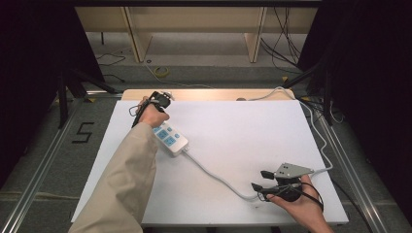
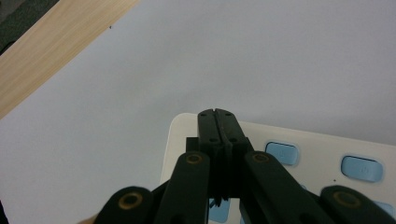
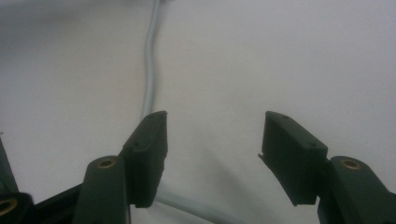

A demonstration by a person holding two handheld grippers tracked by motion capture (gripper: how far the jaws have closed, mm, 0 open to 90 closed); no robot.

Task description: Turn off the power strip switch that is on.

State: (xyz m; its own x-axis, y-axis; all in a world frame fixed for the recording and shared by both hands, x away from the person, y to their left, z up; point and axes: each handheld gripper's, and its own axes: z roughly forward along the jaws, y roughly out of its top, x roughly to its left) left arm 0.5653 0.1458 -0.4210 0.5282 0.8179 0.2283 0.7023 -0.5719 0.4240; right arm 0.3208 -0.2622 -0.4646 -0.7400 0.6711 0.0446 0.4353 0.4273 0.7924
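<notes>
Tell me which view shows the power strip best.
The high view: the whole power strip lies on the white table with its cable trailing away. The left gripper view catches just one end and some blue buttons; the right gripper view, merely its cable.

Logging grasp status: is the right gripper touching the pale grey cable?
Cannot tell. The right gripper view shows the right gripper open, the pale grey cable running behind one jaw, contact hidden.

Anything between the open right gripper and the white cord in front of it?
Nothing visible. The right gripper stands open, and the white cord runs under its jaws across the bare white table, with no other thing between them.
</notes>
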